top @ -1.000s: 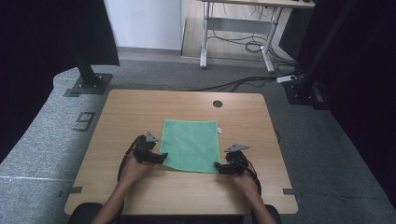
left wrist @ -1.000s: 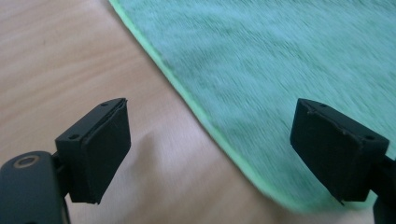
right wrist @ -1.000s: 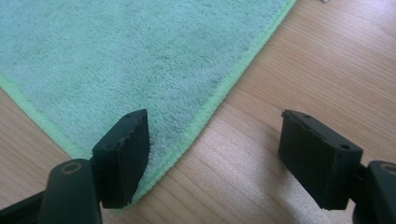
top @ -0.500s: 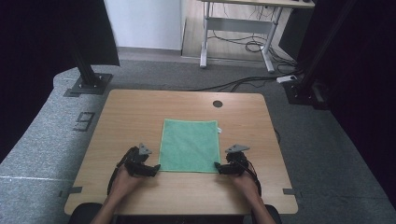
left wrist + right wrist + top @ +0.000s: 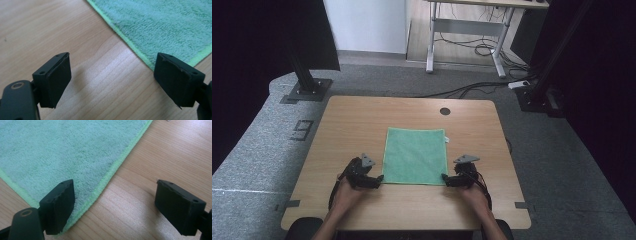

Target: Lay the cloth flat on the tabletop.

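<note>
A green towel (image 5: 416,155) lies flat in the middle of the wooden table (image 5: 357,120). My left gripper (image 5: 377,179) rests at the towel's near left corner, jaws open over bare wood, with the towel's hem (image 5: 175,25) just ahead of the right jaw. In the left gripper view the left gripper (image 5: 112,65) holds nothing. My right gripper (image 5: 446,179) sits at the near right corner. Its jaws have just been opening. In the right gripper view the right gripper (image 5: 115,185) stands open, the towel (image 5: 62,150) edge running under its left jaw, unpinched.
A round cable hole (image 5: 444,111) sits near the table's far edge. A small white tag (image 5: 446,139) sticks out at the towel's far right corner. Black stand bases (image 5: 306,91) rest on the grey floor beyond the table.
My left gripper has drawn back toward me and slightly left, from the towel's left edge to its near left corner. The right gripper has kept its place.
</note>
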The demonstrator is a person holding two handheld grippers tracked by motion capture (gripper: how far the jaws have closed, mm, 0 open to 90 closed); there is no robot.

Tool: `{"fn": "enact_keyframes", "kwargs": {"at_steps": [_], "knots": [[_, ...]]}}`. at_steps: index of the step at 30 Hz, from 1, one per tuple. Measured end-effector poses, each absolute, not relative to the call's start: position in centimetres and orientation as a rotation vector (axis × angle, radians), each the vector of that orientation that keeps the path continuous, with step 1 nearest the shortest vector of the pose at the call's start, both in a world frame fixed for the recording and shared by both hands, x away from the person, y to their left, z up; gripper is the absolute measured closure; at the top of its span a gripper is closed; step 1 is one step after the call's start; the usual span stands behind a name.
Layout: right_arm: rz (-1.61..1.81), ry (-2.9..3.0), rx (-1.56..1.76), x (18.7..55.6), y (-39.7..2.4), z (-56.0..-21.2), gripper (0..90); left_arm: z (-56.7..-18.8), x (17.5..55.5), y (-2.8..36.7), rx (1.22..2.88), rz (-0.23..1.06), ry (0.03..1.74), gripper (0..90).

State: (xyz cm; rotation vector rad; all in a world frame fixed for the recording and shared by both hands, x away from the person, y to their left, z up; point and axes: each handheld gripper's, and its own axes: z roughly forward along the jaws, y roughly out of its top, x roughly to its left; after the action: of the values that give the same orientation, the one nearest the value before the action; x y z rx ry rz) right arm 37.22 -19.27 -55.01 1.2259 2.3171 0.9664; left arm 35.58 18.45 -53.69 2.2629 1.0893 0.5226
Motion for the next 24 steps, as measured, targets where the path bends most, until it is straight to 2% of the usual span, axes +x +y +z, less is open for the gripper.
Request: {"fn": "enact_keyframes", "kwargs": {"at_steps": [6,16,24], "knots": [[0.968,2.317,1.225,37.3,-19.3,-55.0,15.4,-52.4,35.7,18.5,2.161,0.478,1.087,14.3],[0.973,2.318,1.226,37.3,-19.3,-55.1,15.1,-53.9,35.5,18.2,2.246,0.487,1.100,14.2],[0.964,2.319,1.227,37.7,-19.3,-55.1,13.7,-54.1,36.3,18.0,2.232,0.499,1.107,13.3]]}}
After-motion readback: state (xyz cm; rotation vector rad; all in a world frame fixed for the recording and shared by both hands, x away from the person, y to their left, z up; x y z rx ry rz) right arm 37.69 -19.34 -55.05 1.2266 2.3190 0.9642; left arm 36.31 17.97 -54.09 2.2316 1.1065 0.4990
